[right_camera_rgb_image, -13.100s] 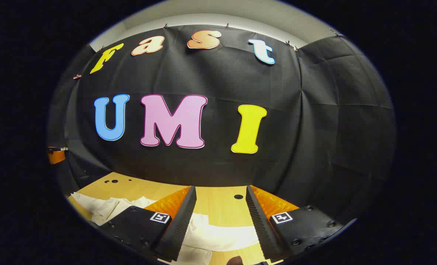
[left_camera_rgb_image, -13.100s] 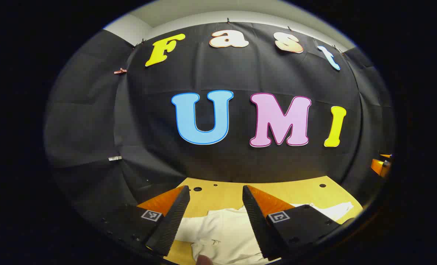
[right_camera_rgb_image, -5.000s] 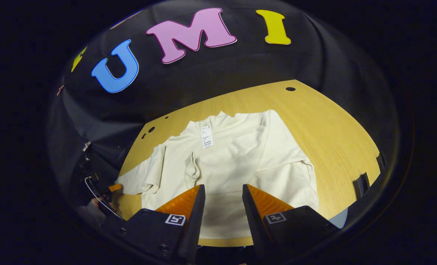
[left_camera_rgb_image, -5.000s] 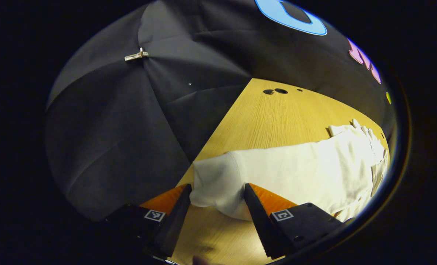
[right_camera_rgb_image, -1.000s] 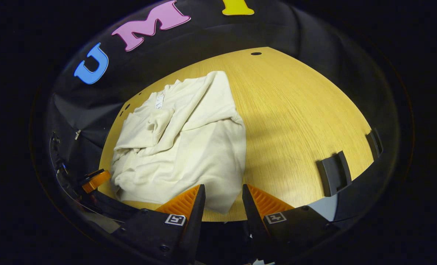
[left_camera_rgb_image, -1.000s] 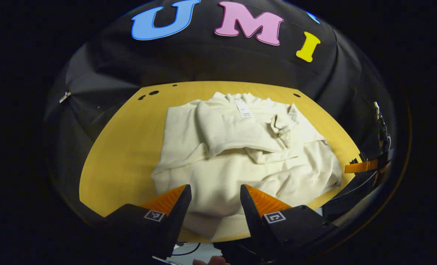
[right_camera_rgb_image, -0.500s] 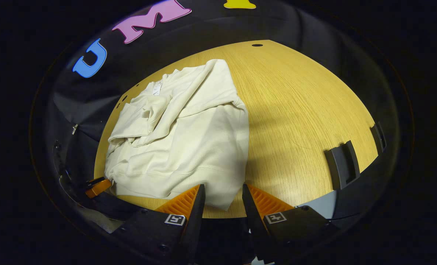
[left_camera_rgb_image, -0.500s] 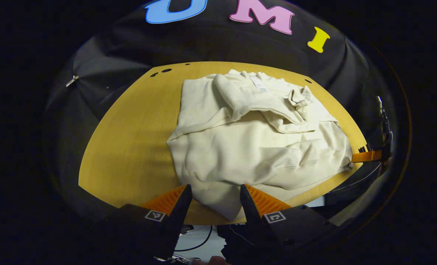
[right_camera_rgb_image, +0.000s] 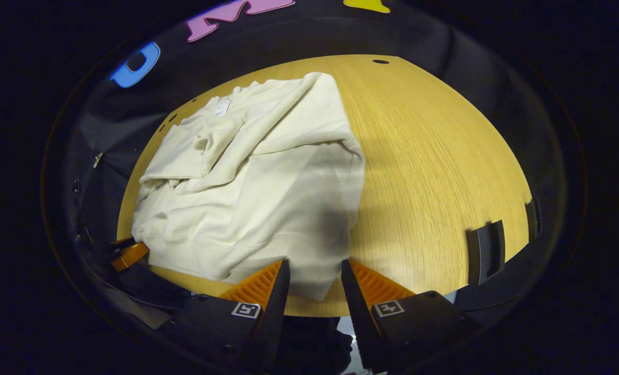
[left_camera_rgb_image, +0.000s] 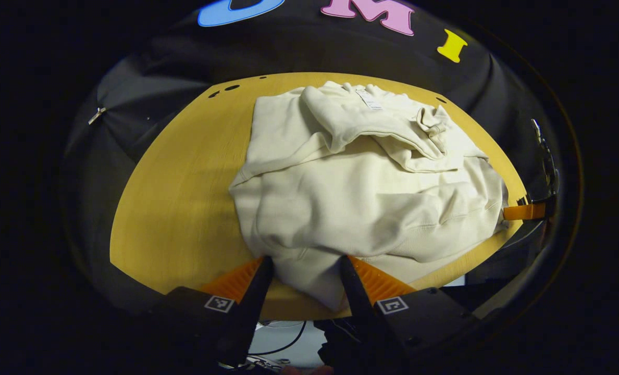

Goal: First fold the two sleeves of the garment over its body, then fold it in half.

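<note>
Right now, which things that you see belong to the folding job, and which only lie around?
For the job:
- cream garment, both sleeves already folded over its body
- left tongs, open around the hem corner
- right tongs, open at the other hem corner

Only lying around:
- wooden table
- dark bracket at the table's near edge
- round holes in the tabletop

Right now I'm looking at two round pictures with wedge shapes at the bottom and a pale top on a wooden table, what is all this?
A person holds a two-finger gripper in each hand, with a camera riding on each. One picture is the left gripper view, the other the right gripper view; the wedges are each gripper's own fingers. A cream sweatshirt lies on the wooden table, both sleeves already folded over its body. The left gripper and the right gripper each straddle a corner of the hem at the near edge. Both look open, nothing lifted yet.
</note>
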### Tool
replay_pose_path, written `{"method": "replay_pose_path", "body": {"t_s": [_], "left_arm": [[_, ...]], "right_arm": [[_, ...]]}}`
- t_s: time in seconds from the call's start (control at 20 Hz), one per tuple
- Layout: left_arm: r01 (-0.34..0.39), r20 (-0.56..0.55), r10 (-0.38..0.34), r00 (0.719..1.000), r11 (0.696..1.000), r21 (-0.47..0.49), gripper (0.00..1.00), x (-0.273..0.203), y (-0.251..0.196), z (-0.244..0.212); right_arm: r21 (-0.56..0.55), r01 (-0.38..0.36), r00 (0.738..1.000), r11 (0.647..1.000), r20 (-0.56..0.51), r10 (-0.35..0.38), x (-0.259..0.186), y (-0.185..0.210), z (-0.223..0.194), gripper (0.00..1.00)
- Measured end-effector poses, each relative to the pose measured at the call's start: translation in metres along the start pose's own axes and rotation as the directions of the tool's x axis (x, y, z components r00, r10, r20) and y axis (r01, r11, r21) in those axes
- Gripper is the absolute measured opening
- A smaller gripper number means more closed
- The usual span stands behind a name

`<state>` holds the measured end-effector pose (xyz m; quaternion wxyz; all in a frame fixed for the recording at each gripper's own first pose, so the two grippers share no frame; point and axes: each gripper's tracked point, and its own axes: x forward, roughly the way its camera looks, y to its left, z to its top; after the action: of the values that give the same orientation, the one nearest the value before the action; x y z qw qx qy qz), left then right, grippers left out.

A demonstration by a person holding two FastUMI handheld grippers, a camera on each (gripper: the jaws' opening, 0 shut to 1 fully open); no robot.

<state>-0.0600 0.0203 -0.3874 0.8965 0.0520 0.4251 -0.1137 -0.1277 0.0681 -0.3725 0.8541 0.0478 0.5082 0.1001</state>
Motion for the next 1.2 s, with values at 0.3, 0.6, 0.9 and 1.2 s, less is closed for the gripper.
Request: {"method": "replay_pose_path", "body": {"t_s": [0.3,0.6,0.9,1.2], "left_arm": [[0.034,0.021,-0.035,0.999,0.998,0.043,0.78,0.002,-0.006,-0.001],[0.080,0.005,-0.080,0.997,0.997,-0.023,0.10,0.006,-0.018,0.014],[0.063,0.071,-0.063,0.995,0.998,0.000,0.06,-0.012,-0.015,0.037],[0.088,0.190,-0.071,0.979,0.993,-0.084,0.06,-0.037,-0.012,0.094]], "right_arm": [[-0.121,0.043,0.999,0.992,0.011,-0.042,0.006,0.013,0.003,0.68],[-0.128,-0.021,0.997,0.992,0.065,0.029,0.009,0.027,0.005,0.10],[0.036,-0.105,0.983,0.994,0.157,0.098,-0.022,0.032,0.029,0.06],[0.079,-0.189,0.935,0.979,0.318,0.155,-0.059,0.055,0.092,0.06]]}}
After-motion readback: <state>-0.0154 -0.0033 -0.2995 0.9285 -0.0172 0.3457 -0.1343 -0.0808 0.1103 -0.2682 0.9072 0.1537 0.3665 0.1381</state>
